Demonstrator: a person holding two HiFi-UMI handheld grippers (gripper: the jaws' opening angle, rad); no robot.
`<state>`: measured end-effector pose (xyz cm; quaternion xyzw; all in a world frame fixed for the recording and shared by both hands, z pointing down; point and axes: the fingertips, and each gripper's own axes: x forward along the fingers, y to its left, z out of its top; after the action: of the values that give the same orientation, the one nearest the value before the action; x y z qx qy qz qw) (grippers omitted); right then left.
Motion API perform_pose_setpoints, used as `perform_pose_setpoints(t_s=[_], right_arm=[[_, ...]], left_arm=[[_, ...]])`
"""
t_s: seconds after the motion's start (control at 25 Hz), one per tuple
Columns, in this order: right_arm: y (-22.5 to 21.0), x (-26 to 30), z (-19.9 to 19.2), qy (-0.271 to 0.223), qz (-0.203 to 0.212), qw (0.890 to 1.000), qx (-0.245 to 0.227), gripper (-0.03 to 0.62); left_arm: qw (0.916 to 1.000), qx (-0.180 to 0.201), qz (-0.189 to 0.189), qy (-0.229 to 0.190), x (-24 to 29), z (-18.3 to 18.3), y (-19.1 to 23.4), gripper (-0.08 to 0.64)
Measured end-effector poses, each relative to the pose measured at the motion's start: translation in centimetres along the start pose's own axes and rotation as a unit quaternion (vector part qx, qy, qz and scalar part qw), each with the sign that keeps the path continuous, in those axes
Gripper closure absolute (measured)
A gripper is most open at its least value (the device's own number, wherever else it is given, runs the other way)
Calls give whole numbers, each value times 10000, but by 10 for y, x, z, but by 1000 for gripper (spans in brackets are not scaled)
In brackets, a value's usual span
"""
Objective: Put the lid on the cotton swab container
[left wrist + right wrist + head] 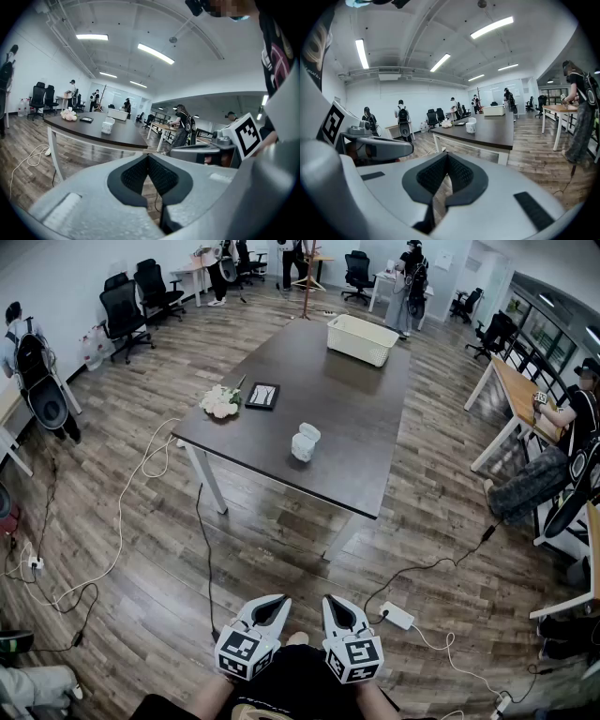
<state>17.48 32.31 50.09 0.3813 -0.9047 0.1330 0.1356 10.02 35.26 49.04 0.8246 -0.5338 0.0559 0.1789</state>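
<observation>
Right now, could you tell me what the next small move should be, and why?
Probably step toward the table, since the container on it looks out of reach: the left gripper and right gripper are shut, empty and held by the body, well short of the table.
</observation>
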Motion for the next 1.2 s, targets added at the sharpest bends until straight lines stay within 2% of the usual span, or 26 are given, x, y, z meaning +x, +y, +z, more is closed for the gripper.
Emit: perform_pose_setpoints(t_s=[0.44, 0.8, 1.2], right_arm=[[-13, 2, 3, -131, 75, 9999, -11, 584], [-21, 13, 13, -250, 58, 9996, 94, 584], [-30, 53, 28, -171, -95, 9998, 38, 584]], left_arm=[[9999, -110, 94, -62, 13, -1, 0, 552], [9991, -165, 268, -274, 17, 12, 22, 552], [9995, -144, -19, -272, 50, 32, 62, 552]])
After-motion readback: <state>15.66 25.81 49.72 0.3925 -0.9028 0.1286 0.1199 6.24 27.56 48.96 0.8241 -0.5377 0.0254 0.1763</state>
